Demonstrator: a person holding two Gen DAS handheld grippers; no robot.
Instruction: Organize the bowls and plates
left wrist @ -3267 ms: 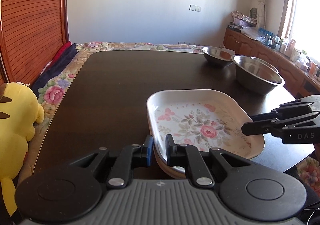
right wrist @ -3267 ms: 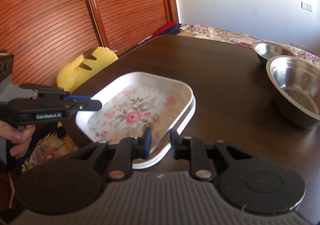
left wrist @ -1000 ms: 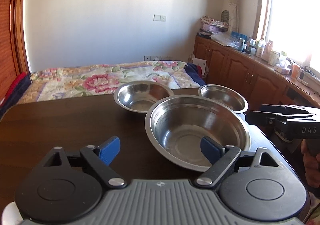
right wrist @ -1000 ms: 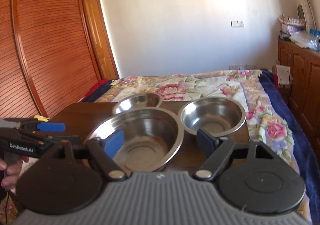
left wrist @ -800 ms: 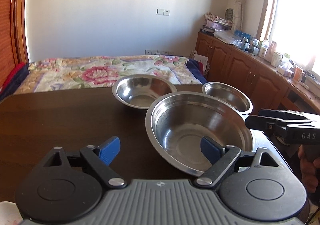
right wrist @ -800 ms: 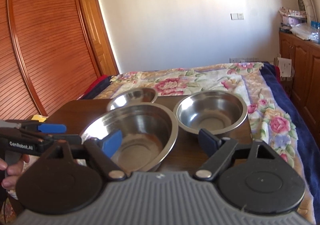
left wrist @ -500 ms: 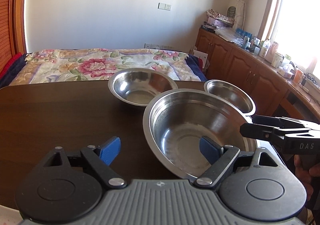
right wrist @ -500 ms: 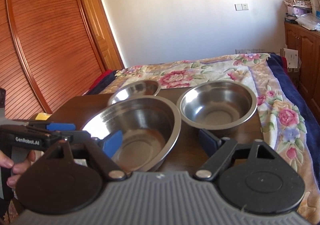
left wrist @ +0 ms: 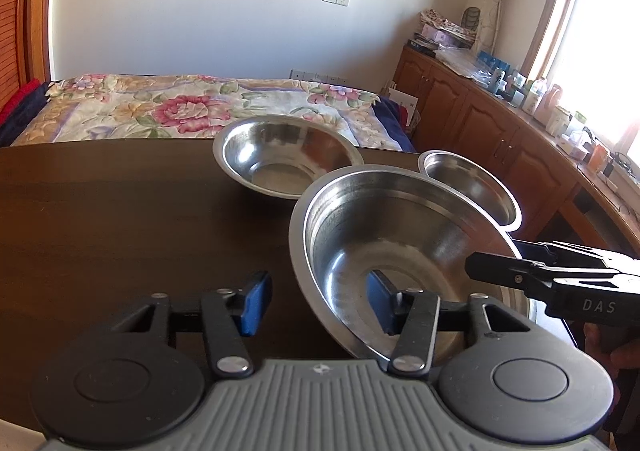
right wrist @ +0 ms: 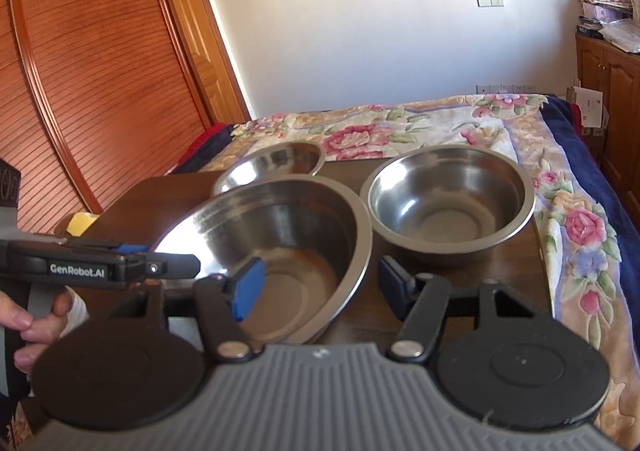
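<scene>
Three steel bowls stand on the dark wooden table. The large bowl is nearest; it also shows in the right wrist view. My left gripper is open, with the large bowl's near left rim between its blue pads. My right gripper is open, with the bowl's right rim between its pads. A medium bowl stands behind, and a smaller bowl to the right. In the right wrist view they are the far bowl and the right bowl.
A bed with a floral cover lies beyond the table's far edge. Wooden cabinets with clutter run along the right wall. A wooden slatted wardrobe stands at the left. A yellow plush toy peeks past the table's left edge.
Both grippers have left the floral plates and turned to the bowls. In the last second both have come in closer, their open jaws narrowing and now straddling the large bowl's rim on opposite sides.
</scene>
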